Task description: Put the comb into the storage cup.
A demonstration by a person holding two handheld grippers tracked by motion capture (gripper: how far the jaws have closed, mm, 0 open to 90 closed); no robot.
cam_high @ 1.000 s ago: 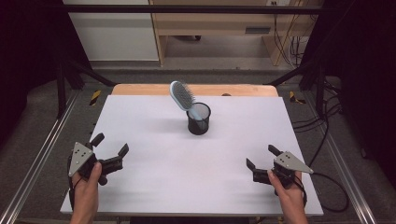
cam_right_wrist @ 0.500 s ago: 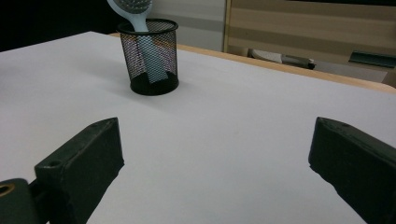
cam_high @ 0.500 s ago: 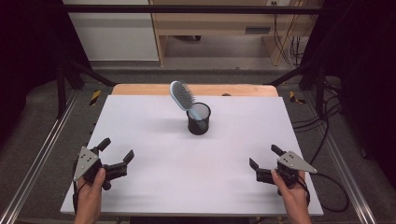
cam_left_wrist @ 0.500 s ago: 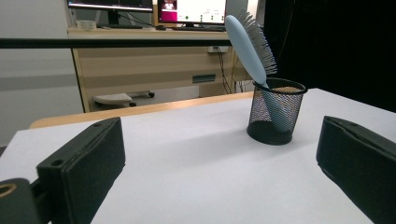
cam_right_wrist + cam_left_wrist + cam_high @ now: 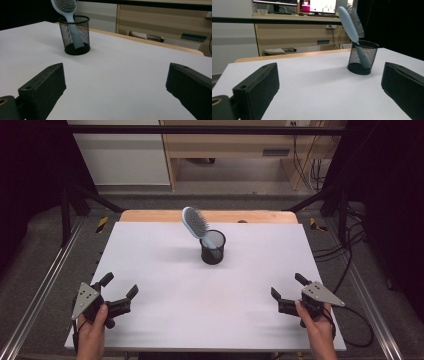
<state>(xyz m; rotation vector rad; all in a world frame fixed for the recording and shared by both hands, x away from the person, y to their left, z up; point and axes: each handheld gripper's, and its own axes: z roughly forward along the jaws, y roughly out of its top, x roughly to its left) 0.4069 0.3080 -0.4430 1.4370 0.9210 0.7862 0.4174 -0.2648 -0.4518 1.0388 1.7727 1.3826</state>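
Hairbrush sits handle-down in the black mesh cup, leaning toward 11 o'clock, a bit past mid-table. Left gripper at 7 o'clock and right gripper at 5 are both spread wide, holding nothing. Bare white table lies between them and the cup.

counter: lying white under even light | wooden desk standing behind it (monitors glowing on top) | grey floor | cables trailing at right
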